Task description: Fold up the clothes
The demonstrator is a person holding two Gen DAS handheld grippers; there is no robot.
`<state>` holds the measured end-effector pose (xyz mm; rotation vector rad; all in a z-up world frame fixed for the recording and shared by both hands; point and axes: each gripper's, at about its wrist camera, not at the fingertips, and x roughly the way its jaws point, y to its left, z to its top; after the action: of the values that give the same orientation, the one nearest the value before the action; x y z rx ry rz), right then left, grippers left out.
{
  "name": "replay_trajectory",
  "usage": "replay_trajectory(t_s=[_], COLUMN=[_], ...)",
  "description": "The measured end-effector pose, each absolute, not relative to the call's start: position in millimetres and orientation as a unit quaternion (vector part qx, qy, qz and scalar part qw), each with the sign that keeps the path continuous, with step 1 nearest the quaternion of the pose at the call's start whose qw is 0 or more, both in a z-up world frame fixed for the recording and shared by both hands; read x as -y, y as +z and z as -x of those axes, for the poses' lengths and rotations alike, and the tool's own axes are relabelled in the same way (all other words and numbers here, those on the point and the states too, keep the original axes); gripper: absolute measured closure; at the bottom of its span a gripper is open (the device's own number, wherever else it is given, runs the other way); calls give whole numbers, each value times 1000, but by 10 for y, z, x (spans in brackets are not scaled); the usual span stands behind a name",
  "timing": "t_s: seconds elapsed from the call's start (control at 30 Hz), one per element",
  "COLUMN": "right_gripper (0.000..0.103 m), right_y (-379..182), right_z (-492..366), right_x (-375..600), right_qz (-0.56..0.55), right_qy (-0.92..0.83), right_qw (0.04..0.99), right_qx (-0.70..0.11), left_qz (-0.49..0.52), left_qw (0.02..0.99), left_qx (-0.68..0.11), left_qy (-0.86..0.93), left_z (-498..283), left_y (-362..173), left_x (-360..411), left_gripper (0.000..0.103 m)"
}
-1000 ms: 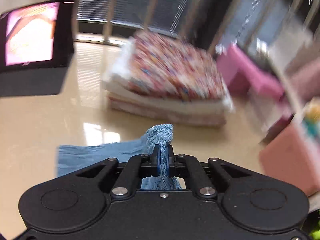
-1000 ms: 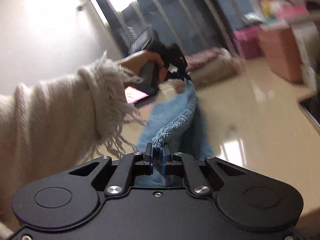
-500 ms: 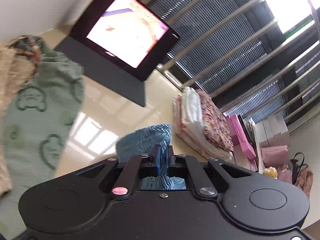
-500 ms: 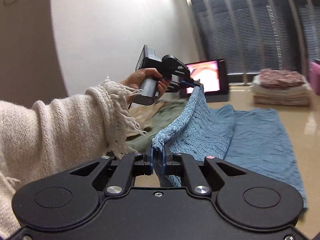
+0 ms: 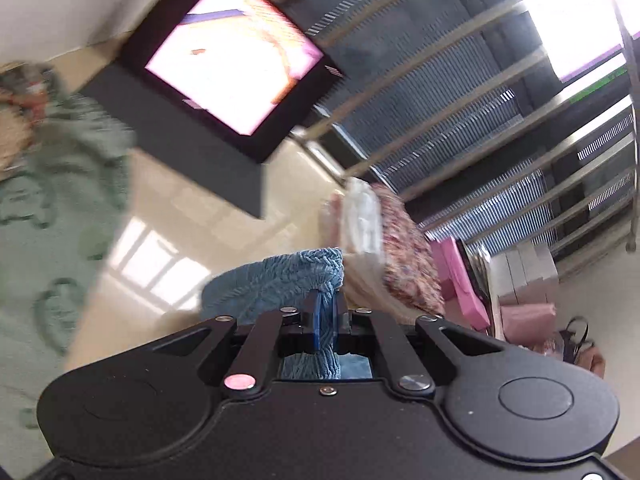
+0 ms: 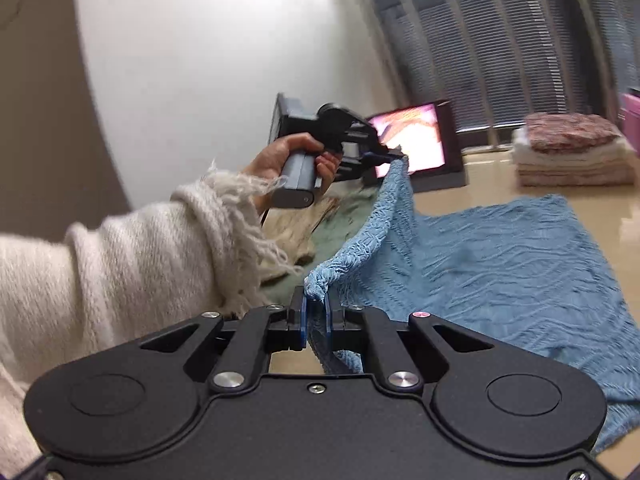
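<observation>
A blue textured knit cloth (image 6: pixel 500 264) lies spread on the beige table, with one edge lifted. My right gripper (image 6: pixel 316 316) is shut on one corner of that edge. My left gripper (image 5: pixel 328 320) is shut on the other corner, a bunch of blue knit (image 5: pixel 280 280) showing between its pads. In the right wrist view the left gripper (image 6: pixel 394 156) is held up and farther away, with the lifted edge stretched between the two grippers.
A stack of folded clothes (image 6: pixel 572 152) with a floral one on top sits at the far right. A lit tablet (image 6: pixel 416 140) stands at the back. A green cloth (image 5: pixel 52 216) and a beige cloth (image 6: pixel 296 228) lie at the left. Pink boxes (image 5: pixel 460 280) are beyond the stack.
Both grippers kept hold of the blue cloth's corners. The left gripper lifted and swung left toward the tablet. The cloth now lies spread wider on the table.
</observation>
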<state>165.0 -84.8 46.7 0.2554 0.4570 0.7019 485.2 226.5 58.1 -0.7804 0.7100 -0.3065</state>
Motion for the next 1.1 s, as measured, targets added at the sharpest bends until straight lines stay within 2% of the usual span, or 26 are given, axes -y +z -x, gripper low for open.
replay_trajectory(t_s=[0.2,0.43,0.57,0.8,0.9,0.93,0.97,1.03,1.1], right_gripper=[95,95,95,95,95,95,95,92,91], right_y=[289,-223,-463,-656,-726,-740,-749,-728,-718], right_z=[-1668,-1836,-1956,-1941,-1965,-1955,-1944,-1921,-1913], right_x=[1709,2374,2545,2658,2649,2670,2695,2729,2747], right_qz=[-234,-292,-316,-343,-356,-364,-372,-377,-371], right_qy=[268,186,173,163,150,145,141,130,124], right_qw=[911,906,894,884,880,878,876,878,881], right_qx=[-208,-244,-266,-272,-277,-275,-272,-265,-265], left_qz=[297,174,178,155,173,186,202,218,207], left_qw=[872,885,879,884,876,876,875,876,881], left_qx=[-359,-421,-437,-430,-438,-432,-424,-411,-400], left_qy=[-152,-97,-75,-102,-107,-110,-115,-125,-144], left_z=[-5191,-5631,-5751,-5801,-5804,-5783,-5748,-5662,-5535], left_y=[734,280,9,-16,-62,-63,-51,16,115], left_x=[-1080,201,321,506,515,487,447,359,272], left_gripper=[98,98,98,97,90,79,60,44,44])
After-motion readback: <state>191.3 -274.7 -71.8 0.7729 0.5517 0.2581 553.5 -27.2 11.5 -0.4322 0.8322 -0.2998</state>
